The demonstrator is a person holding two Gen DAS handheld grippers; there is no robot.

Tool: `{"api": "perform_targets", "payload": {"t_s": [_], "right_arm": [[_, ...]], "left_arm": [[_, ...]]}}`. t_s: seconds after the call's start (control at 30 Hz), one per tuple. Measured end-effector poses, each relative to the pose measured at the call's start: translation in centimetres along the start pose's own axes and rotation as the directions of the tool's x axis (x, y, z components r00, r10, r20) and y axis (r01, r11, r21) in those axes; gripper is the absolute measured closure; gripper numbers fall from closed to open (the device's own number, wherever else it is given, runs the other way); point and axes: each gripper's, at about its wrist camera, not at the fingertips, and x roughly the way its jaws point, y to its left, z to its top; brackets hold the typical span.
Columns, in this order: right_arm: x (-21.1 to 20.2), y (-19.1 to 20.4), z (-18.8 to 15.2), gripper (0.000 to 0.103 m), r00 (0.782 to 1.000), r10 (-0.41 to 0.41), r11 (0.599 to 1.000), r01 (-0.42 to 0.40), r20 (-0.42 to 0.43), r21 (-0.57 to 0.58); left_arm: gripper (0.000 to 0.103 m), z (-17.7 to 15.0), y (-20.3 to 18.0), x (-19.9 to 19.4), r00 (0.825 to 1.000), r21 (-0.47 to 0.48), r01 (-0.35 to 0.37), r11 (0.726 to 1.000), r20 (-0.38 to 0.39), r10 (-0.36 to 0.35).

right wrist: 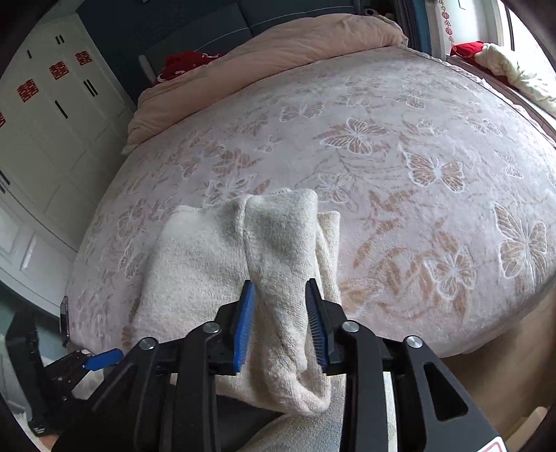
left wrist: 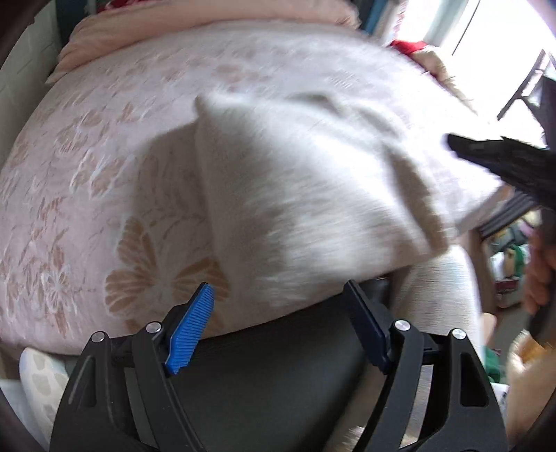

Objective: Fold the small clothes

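My right gripper (right wrist: 280,321) is clenched on a bunched fold of the cream knit garment (right wrist: 215,257), the cloth pinched between the two blue pads (right wrist: 243,327) and hanging out below them in a soft roll. The rest of the garment lies ahead of that gripper on the bed (right wrist: 399,194), partly doubled over itself, near the bed's near edge.

My left gripper (left wrist: 278,323) is released, its jaws spread wide with nothing between them. It hangs over the near edge of the bed, with the garment (left wrist: 295,194) just ahead of its fingertips and slightly to the right; that view is smeared, so I cannot tell whether the cloth touches the right fingertip. A dark padded surface (left wrist: 278,375) sits directly under this gripper. At the right edge of the left view the black tip of my right gripper (left wrist: 486,156) is at the garment's far side.

The bed is covered with a pale pink blanket patterned with butterflies and flowers. A plain peach duvet (right wrist: 278,48) is heaped at the far end. White wardrobe doors with red paper decorations (right wrist: 59,73) stand to the left, and a bright window (left wrist: 486,31) lies to the right.
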Motion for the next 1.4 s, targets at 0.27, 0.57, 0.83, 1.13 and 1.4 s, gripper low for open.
{"api": "perform_targets", "payload": {"t_s": [0.27, 0.57, 0.83, 1.13, 1.4], "right_arm": [[6.8, -2.0, 4.3, 0.044, 0.995, 0.067, 0.994, -0.060, -0.076, 0.092], [7.6, 2.4, 7.7, 0.094, 0.988, 0.152, 0.988, -0.153, -0.032, -0.013], [14.3, -1.4, 4.5, 0.093, 0.985, -0.049, 0.999, 0.045, -0.164, -0.025], [2.5, 2.9, 2.2, 0.086, 1.000, 0.007, 0.997, -0.006, 0.017, -0.070], [7.8, -0.3, -3.7, 0.100, 0.988, -0.061, 0.997, 0.054, -0.145, -0.052]], "left_arm": [[0.026, 3.6, 0.3, -0.9, 0.993, -0.094, 0.104, 0.990, 0.073, -0.097], [0.035, 2.6, 5.3, 6.2, 0.992, -0.301, 0.021, 0.953, -0.112, -0.058], [0.031, 3.1, 3.7, 7.3, 0.992, -0.225, -0.017, 0.974, -0.127, -0.012], [0.029, 3.2, 3.5, 7.3, 0.992, -0.212, -0.037, 0.976, -0.124, 0.011], [0.025, 3.0, 2.9, 7.5, 0.992, -0.191, -0.059, 0.980, -0.120, 0.036]]}}
